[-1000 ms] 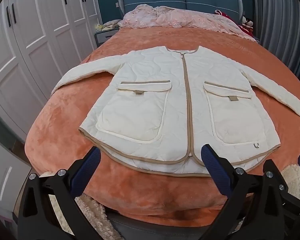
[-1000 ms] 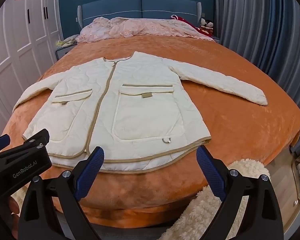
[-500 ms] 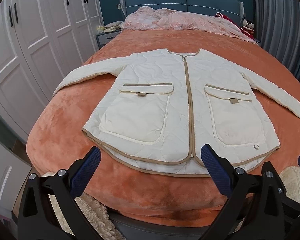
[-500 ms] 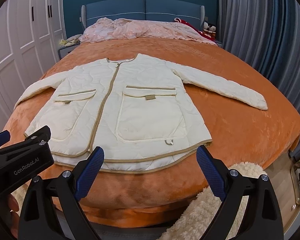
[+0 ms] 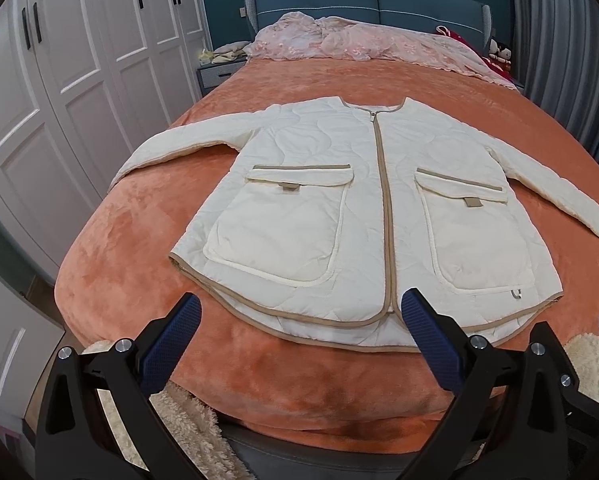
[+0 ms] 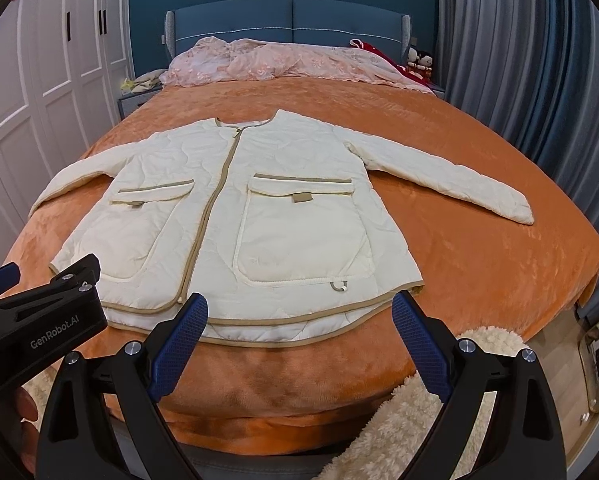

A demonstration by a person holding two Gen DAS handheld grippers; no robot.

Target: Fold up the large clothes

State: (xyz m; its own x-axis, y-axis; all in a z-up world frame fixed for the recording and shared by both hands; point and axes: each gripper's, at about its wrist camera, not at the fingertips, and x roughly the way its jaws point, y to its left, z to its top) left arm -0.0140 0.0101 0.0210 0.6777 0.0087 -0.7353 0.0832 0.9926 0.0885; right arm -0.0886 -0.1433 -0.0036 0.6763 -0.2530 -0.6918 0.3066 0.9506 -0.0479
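Bedroom, orange blanket over the bed, teal headboard at the far end.

Left tongs: fingers spread wide, nothing between them, hovering at the foot of the bed. Right tongs: same, spread wide and empty, just beside the left ones; the left tongs' black body shows at the lower-left of the right view.

Cream quilted jacket lies flat on the blanket just beyond both tongs, front up, zipped, hem nearest them, collar toward the headboard. No contact visible. In the left view the hem's centre split sits just inside the right-hand finger; in the right view the hem on the jacket's right-hand pocket side spans the gap between the fingers. Both sleeves are spread out to the sides.

Further out: pink bedding heaped at the headboard, white wardrobe on the left, grey curtain on the right, fluffy cream rug at the foot of the bed.
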